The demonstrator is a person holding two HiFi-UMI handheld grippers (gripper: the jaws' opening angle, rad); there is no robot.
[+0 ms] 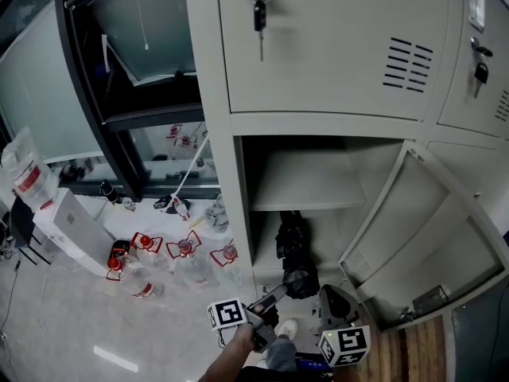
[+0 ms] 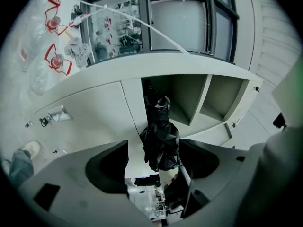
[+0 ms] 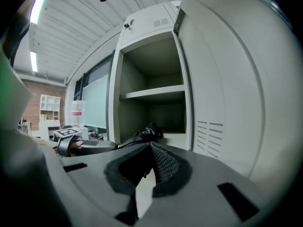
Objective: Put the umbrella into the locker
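Observation:
A folded black umbrella [image 1: 293,253] lies on the floor of the open lower locker compartment [image 1: 318,213], pointing inward. In the left gripper view the umbrella [image 2: 158,131] runs away from me into the locker, its near end between my jaws. My left gripper [image 1: 270,299] [image 2: 154,151] is open; a strip of light shows between the left jaw and the fabric. My right gripper [image 1: 330,305] [image 3: 150,148] hangs to the right of the umbrella with its tips together and nothing in it. The right gripper view shows the umbrella [image 3: 147,131] low in the locker mouth.
The locker door [image 1: 421,237] stands swung open to the right. A shelf [image 1: 306,181] spans the compartment above the umbrella. Several water bottles [image 1: 183,253] and a white box [image 1: 75,229] lie on the floor at left. A shoe [image 1: 286,329] is just below the grippers.

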